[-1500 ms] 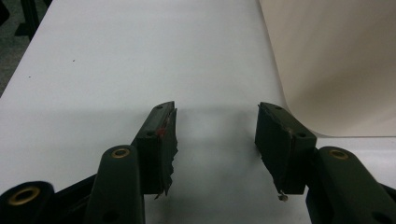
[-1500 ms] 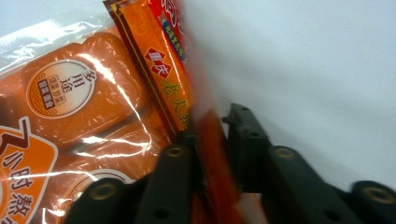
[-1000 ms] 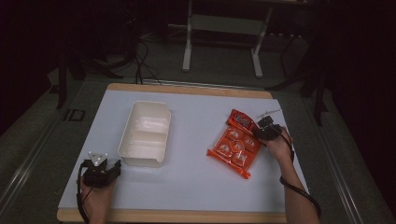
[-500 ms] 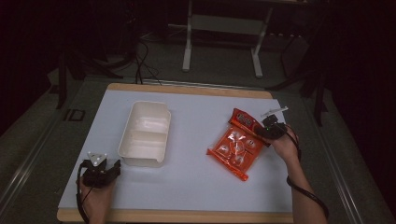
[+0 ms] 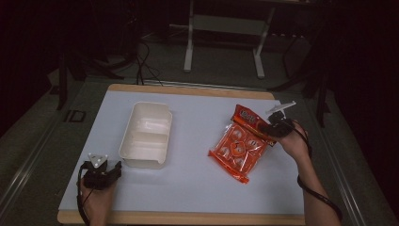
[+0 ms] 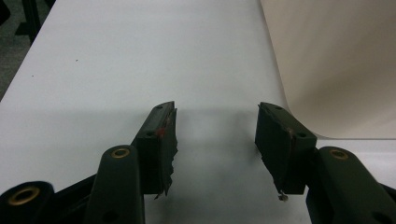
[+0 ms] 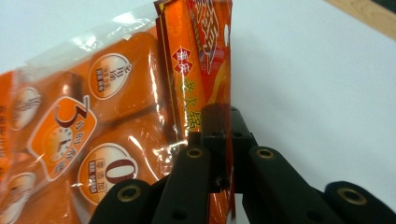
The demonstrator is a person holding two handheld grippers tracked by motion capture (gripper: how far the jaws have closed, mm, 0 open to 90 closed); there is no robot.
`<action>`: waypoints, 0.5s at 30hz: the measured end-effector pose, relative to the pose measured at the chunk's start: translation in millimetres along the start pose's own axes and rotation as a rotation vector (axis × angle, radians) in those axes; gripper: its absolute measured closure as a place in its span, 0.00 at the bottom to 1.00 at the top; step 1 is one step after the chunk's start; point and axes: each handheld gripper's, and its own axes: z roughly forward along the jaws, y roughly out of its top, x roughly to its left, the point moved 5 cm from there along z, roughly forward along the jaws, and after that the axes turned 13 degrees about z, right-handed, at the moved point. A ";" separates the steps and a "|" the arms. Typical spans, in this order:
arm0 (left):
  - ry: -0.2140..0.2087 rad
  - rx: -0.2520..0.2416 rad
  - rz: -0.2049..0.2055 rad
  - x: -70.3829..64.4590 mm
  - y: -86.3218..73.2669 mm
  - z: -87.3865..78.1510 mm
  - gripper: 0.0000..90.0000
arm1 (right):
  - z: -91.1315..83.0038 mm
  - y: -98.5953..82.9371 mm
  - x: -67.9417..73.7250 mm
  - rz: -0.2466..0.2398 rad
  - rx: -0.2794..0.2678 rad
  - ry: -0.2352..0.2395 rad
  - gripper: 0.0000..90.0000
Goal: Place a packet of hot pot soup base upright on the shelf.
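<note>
Work in hand: right claw (image 5: 269, 126) holds an orange snack bag (image 5: 239, 145) by its upper edge, on the right half of the tabletop (image 5: 197, 113).

Right claw: closed on the bag's sealed top strip; in the right gripper view the jaws pinch the folded strip (image 7: 205, 93) with no gap between them.

Left claw (image 5: 109, 170): jaws wide apart, nothing between them, resting low on the tabletop near the front left corner. In the left gripper view the wall of the box (image 6: 336, 60) is just beside the right-hand jaw, but I cannot tell if they touch.

Bag: its lower part lies flat on the tabletop, while the gripped end looks a little raised. Its long axis runs diagonally, from the claw at the far right down toward the near middle.

Box (image 5: 147, 134): white, two compartments, nothing inside, left of centre, its long axis pointing away from the person.

Key relation: the box lies to the left of the bag, well apart, with bare tabletop between them. The right hand (image 5: 294, 141) is the one at the bag; the left claw is nearer to the box.

Next move, my judgement: carry the bag leftward to the box; it seems longer than one compartment, so it may need turning along the box's axis.
</note>
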 end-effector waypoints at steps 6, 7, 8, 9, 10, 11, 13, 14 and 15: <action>0.000 0.000 0.000 0.1 0.0 -0.1 0.54 | -15.0 10.7 9.2 -0.013 -0.049 0.029 1.00; 0.000 -0.003 -0.002 0.2 0.0 -0.2 0.54 | -20.4 15.4 10.8 -0.003 -0.074 0.045 1.00; 0.000 -0.003 -0.002 0.2 0.0 -0.2 0.54 | -20.4 15.4 10.8 -0.003 -0.074 0.045 1.00; 0.000 -0.003 -0.003 0.4 -0.1 -0.3 0.54 | -24.4 19.4 13.7 -0.012 -0.084 0.042 1.00; 0.000 -0.003 -0.003 0.4 -0.1 -0.3 0.54 | -24.4 19.4 13.7 -0.012 -0.084 0.042 1.00; 0.000 -0.002 -0.002 0.4 -0.1 -0.2 0.54 | -28.4 23.4 17.3 -0.024 -0.096 0.040 1.00; 0.000 -0.001 -0.002 0.3 -0.1 -0.2 0.54 | -33.0 28.0 20.5 -0.029 -0.117 0.052 1.00; 0.000 -0.001 -0.002 0.3 -0.1 -0.2 0.54 | -33.0 28.0 20.5 -0.029 -0.117 0.052 1.00; 0.000 -0.003 -0.003 0.4 0.0 -0.3 0.54 | -37.6 32.3 23.7 -0.033 -0.136 0.062 1.00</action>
